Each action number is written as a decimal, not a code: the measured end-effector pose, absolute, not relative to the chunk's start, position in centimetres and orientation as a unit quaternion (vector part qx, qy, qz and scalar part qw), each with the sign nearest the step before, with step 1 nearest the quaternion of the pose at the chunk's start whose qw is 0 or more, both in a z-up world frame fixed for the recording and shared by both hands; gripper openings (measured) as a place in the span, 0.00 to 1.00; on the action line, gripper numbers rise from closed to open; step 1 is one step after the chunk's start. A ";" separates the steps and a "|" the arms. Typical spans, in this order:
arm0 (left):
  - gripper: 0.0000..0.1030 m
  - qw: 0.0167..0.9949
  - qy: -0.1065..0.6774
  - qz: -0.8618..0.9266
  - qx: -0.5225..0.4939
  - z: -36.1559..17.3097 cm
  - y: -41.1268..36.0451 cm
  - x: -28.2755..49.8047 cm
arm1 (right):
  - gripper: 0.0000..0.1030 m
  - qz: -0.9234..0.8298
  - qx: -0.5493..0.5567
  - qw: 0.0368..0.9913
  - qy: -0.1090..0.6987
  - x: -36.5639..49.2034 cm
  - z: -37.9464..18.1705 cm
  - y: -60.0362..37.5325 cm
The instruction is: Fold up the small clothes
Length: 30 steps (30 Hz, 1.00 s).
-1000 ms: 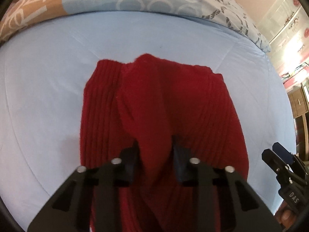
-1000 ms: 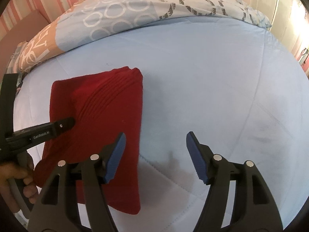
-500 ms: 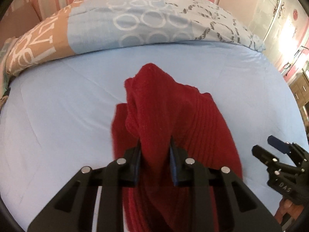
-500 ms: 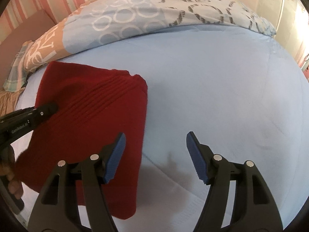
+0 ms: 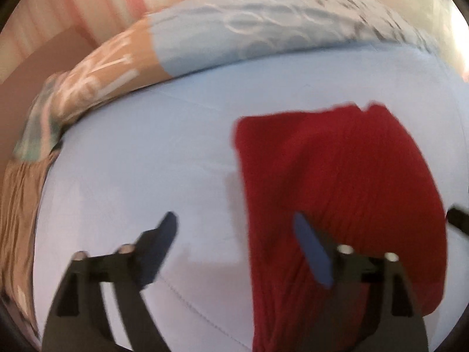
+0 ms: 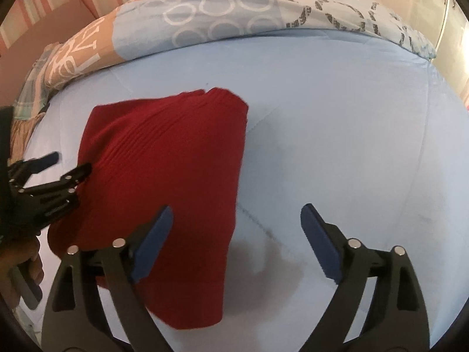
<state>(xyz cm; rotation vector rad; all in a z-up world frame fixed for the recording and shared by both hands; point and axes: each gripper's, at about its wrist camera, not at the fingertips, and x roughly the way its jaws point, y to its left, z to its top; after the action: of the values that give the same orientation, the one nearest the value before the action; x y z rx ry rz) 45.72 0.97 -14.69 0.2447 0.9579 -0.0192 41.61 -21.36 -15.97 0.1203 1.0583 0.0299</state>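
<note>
A red ribbed knit garment [image 6: 173, 182] lies folded in a rough rectangle on the light blue bed sheet [image 6: 337, 123]. In the left wrist view the garment [image 5: 337, 182] fills the right half, blurred by motion. My left gripper [image 5: 234, 243] is open and empty, its right finger over the garment's left edge; it also shows at the left in the right wrist view [image 6: 69, 165]. My right gripper [image 6: 236, 234] is open and empty above the garment's right edge and the sheet.
A patterned blue, orange and grey duvet [image 6: 234, 11] is bunched along the far side of the bed. A pink striped wall [image 6: 35, 3] stands behind it. Bare sheet [image 5: 140, 152] lies left of the garment.
My left gripper has let go of the red garment's lifted fold and opened, moving to the left. The fold has dropped flat onto the garment. My right gripper has stayed open.
</note>
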 end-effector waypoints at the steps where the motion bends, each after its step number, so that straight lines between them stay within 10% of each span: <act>1: 0.90 0.882 0.459 0.001 0.110 -14.4 1.3 45.2 | 0.88 0.013 0.055 0.864 0.500 41.2 -15.8 -21.3; 13: 0.91 0.827 0.550 -0.023 0.113 -21.3 -0.1 42.4 | 0.93 0.024 -0.007 0.817 0.575 40.1 -23.1 -18.7; 30: 0.90 0.859 0.503 -0.089 0.024 -13.8 3.2 46.3 | 0.95 0.017 0.066 0.854 0.515 40.1 -17.6 -24.5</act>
<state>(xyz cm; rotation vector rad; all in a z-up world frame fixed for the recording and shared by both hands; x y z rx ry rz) 46.26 3.21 -13.82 0.0501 1.0560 -0.1861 40.07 -24.55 -17.57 0.1382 1.0834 0.0366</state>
